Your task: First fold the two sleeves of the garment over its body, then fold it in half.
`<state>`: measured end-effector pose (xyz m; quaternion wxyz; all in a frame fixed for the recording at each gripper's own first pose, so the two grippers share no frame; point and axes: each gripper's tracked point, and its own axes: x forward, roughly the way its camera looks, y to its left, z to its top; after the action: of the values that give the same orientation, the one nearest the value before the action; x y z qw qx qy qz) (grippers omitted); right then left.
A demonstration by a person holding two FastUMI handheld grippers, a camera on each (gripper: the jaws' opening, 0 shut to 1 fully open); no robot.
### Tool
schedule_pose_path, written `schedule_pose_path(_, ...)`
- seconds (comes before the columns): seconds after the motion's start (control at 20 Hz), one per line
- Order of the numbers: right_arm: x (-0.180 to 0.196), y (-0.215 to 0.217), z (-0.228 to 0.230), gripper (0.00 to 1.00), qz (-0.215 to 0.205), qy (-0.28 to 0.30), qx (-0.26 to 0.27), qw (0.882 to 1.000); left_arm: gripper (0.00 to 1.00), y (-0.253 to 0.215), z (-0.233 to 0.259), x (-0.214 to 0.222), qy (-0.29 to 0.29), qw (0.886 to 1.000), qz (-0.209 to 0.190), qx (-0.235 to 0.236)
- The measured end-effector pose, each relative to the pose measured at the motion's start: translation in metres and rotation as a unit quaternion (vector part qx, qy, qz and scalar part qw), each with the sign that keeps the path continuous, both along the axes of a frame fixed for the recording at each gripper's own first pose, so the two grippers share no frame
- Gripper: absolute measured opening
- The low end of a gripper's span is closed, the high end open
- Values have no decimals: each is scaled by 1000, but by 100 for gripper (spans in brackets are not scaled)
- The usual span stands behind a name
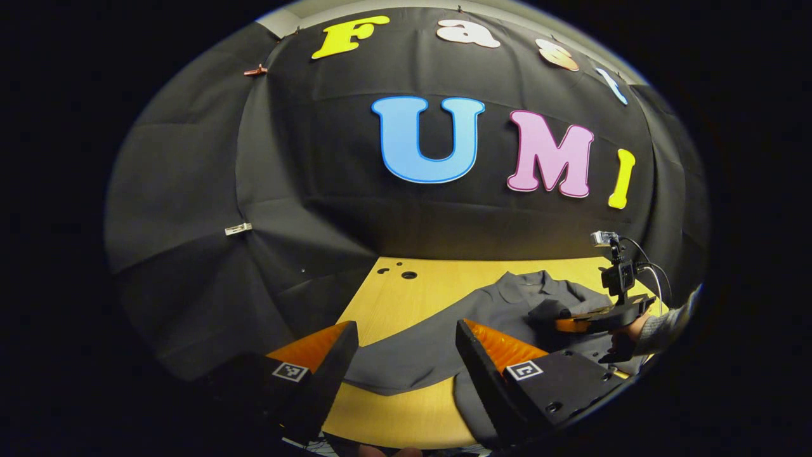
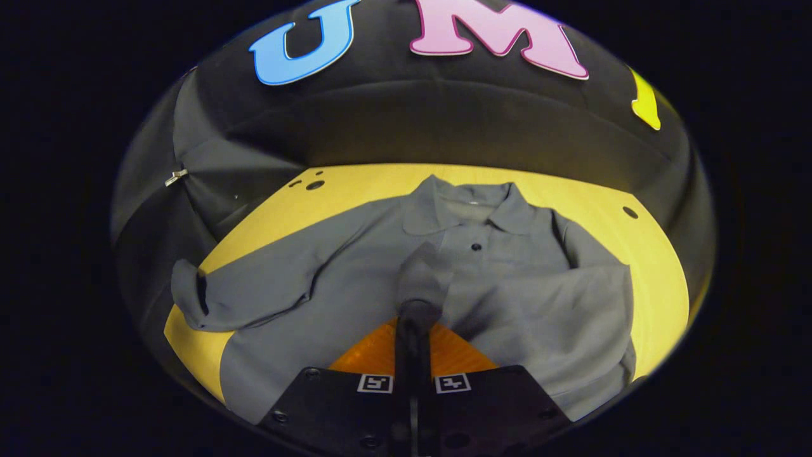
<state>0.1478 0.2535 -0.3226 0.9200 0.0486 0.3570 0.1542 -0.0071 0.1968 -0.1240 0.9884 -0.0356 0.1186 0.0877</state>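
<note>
Grey garment [image 2: 355, 279] on table [image 2: 660, 279]; right gripper [image 2: 415, 314] clamped on sleeve [image 2: 425, 273], left gripper [image 1: 406, 355] apart

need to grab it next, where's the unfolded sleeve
In the right gripper view the unfolded sleeve stretches left across the table, its cuff at the edge.

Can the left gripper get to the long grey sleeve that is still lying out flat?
Probably yes. The left gripper is open, with the unfolded grey sleeve lying on the yellow wooden table just ahead between its fingers, nothing covering it.
</note>
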Motion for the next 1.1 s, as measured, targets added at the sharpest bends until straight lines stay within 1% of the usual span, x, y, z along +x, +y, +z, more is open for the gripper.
schedule_pose_path(0.2, -5, 9, -15, 12, 7, 21, -6, 1000, 97, 18, -23, 5, 10, 1000, 14, 4)
schedule_pose_path(0.3, -8, 13, -14, 14, 10, 25, -3, 1000, 97, 28, -38, 7, 18, 1000, 24, 6)
schedule_pose_path(0.35, -11, 16, -14, 19, 15, 28, -1, 999, 97, 32, -46, 9, 22, 999, 28, 3)
schedule_pose_path(0.5, -21, 26, -6, 27, 35, 39, 22, 998, 98, 45, -67, 16, 32, 999, 43, 5)
schedule_pose_path(0.6, -27, 34, 7, 35, 46, 43, 49, 997, 98, 56, -78, 22, 38, 998, 50, 20)
schedule_pose_path(0.65, -30, 39, 11, 42, 52, 46, 59, 996, 97, 61, -85, 25, 42, 998, 52, 23)
schedule_pose_path(0.75, -37, 48, 29, 44, 67, 39, 75, 994, 98, 71, -101, 34, 54, 997, 60, 22)
schedule_pose_path(0.85, -40, 52, 47, 44, 78, 26, 84, 993, 98, 83, -117, 42, 67, 995, 72, 14)
schedule_pose_path(1.0, -47, 42, 76, 44, 76, 3, 90, 993, 98, 100, -142, 56, 88, 992, 95, 5)
schedule_pose_path(1.1, -54, 29, 87, 44, 72, -10, 81, 994, 98, 113, -158, 62, 103, 989, 110, 10)
